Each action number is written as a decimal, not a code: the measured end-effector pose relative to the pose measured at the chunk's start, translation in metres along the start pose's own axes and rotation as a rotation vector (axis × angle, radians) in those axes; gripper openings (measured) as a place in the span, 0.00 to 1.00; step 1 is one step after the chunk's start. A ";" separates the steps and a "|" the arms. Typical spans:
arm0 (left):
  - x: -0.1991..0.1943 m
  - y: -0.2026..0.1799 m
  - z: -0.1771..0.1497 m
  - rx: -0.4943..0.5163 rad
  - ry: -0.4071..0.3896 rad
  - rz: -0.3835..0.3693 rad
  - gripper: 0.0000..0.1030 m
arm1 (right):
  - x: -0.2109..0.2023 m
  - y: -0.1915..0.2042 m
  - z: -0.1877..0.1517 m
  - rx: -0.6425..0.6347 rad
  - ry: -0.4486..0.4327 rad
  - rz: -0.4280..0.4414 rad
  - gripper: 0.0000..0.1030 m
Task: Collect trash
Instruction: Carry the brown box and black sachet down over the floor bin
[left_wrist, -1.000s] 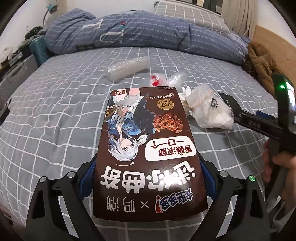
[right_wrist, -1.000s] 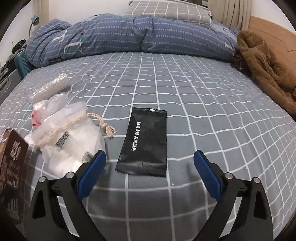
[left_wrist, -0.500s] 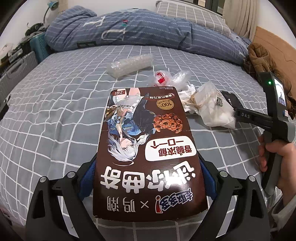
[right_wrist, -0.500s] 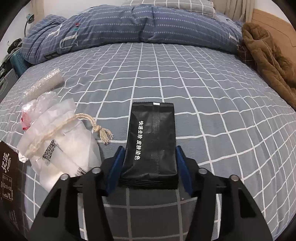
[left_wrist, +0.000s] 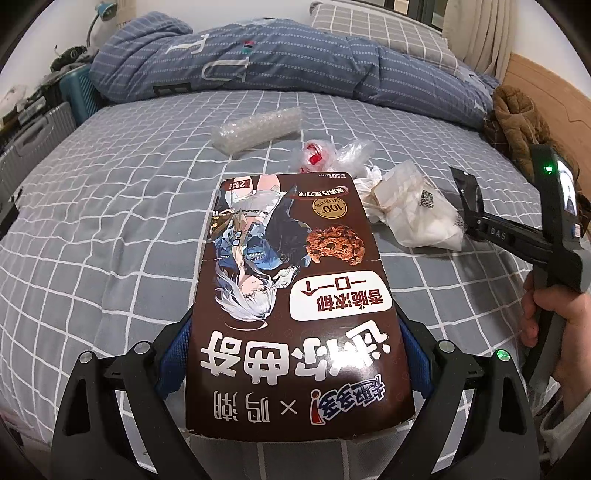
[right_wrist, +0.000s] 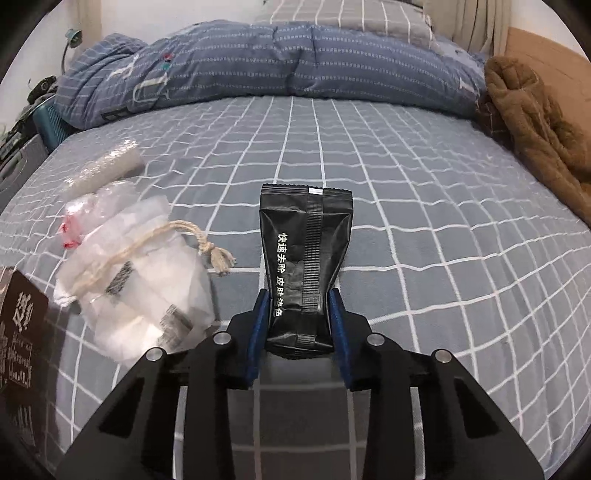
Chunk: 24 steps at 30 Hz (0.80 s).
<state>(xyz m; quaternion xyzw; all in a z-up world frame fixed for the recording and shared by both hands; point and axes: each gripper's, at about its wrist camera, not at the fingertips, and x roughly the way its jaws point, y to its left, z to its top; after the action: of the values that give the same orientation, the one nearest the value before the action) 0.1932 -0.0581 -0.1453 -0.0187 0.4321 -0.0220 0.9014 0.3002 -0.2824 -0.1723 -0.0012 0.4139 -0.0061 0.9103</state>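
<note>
The left hand-held gripper (left_wrist: 295, 363) is clamped wide across a brown cookie box (left_wrist: 295, 295), printed with a cartoon figure and a cookie, which sticks out ahead of its fingers over the bed (left_wrist: 110, 221). The right hand-held gripper (right_wrist: 298, 317) has its jaws closing on a black sachet (right_wrist: 304, 258), a crinkled foil packet with white lettering and a ribbed seam, pinched narrow at the near end and fanning out ahead of the fingers.

I'd say the collecting is partway through: two pieces are in hand, but more lies ahead. Just to the left of the right hand-held gripper sits a white drawstring pouch (right_wrist: 140, 280), beyond it a crumpled clear bag (right_wrist: 92, 210) with red on it, and farther off a roll of bubble wrap (right_wrist: 107, 170). No bin is in sight.
</note>
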 end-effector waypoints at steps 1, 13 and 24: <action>-0.001 0.000 -0.001 0.000 -0.001 -0.001 0.87 | -0.006 0.001 -0.002 -0.005 -0.010 -0.003 0.30; -0.024 -0.002 -0.018 0.009 -0.006 -0.016 0.87 | -0.073 0.011 -0.040 -0.033 -0.058 0.018 0.30; -0.055 -0.008 -0.046 0.011 -0.010 -0.032 0.87 | -0.128 0.017 -0.094 -0.019 -0.065 0.023 0.30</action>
<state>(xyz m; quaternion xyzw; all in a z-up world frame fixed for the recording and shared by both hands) 0.1231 -0.0638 -0.1311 -0.0210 0.4270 -0.0387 0.9032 0.1452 -0.2637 -0.1379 -0.0051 0.3842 0.0081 0.9232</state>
